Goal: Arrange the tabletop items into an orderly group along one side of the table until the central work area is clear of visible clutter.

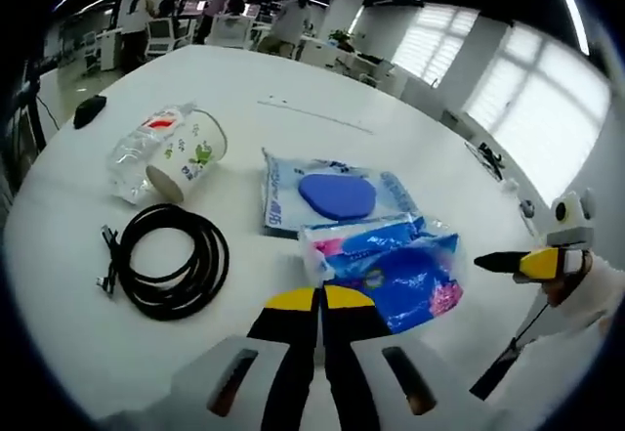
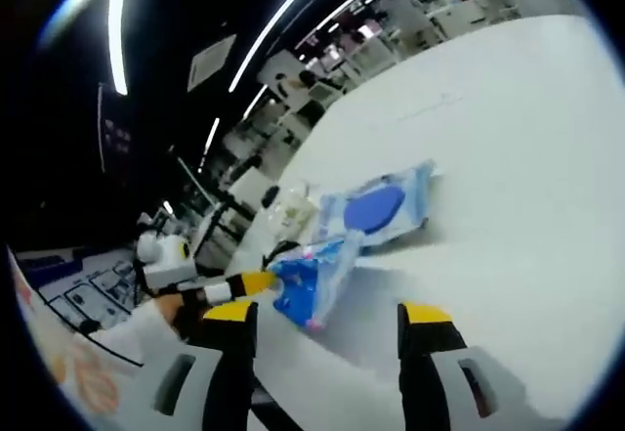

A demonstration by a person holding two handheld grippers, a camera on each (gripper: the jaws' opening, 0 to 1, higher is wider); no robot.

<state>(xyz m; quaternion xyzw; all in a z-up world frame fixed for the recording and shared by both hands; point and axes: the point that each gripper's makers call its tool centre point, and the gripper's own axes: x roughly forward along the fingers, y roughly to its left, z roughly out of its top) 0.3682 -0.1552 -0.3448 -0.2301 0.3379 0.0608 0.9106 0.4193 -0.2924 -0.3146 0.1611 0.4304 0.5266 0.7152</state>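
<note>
Desk (image 1: 410,148): white, round-edged, in an open office.
Near edge: coiled black cable (image 1: 171,258).
Far left: tipped paper cup (image 1: 187,154) beside a clear plastic bottle (image 1: 137,148); small black object (image 1: 89,108) beyond.
Centre: wet-wipes pack (image 1: 332,196), with a blue tissue packet (image 1: 391,267) overlapping it.

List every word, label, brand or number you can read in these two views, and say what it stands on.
None can be read.
Wet wipes pack: blue print, too blurred.
Blue tissue packet: markings too blurred.
Paper cup: green pictures, no readable letters.
Plastic bottle: red label, too small.
</note>
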